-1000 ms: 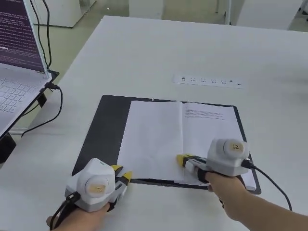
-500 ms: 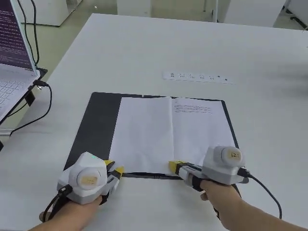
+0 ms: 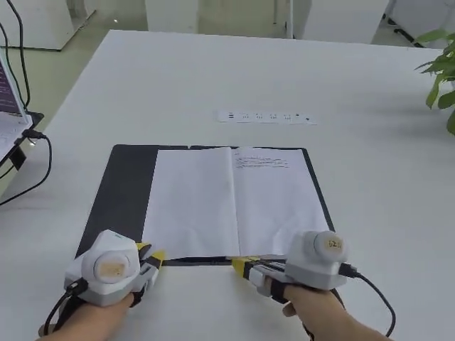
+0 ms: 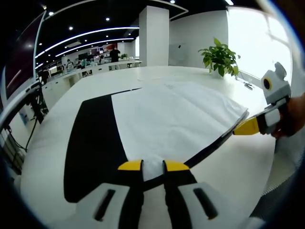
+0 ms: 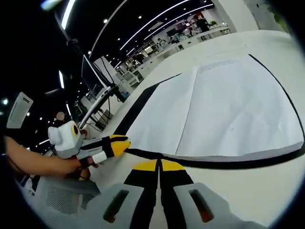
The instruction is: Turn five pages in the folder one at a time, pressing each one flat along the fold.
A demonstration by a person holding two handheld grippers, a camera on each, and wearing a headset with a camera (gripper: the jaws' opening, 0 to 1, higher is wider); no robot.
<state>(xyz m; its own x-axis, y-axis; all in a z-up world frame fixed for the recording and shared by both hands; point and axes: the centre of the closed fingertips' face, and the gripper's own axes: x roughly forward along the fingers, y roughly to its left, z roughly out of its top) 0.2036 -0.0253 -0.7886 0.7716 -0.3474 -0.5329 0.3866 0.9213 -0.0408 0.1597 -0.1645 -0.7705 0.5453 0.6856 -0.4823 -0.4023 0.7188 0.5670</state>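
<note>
Folder lies open and flat on white bench. Black inner cover is seen bare at folder's L side. White pages are spread either side of fold.

L tongs are held at folder's near edge, by near-L corner of pages. Jaws a little apart, nothing btwn; contact w/ folder can't be told.

R tongs are held just off folder's near edge, below fold, tips pointed L. Jaws pressed together, empty.

Power strip is seen beyond folder's far edge.
</note>
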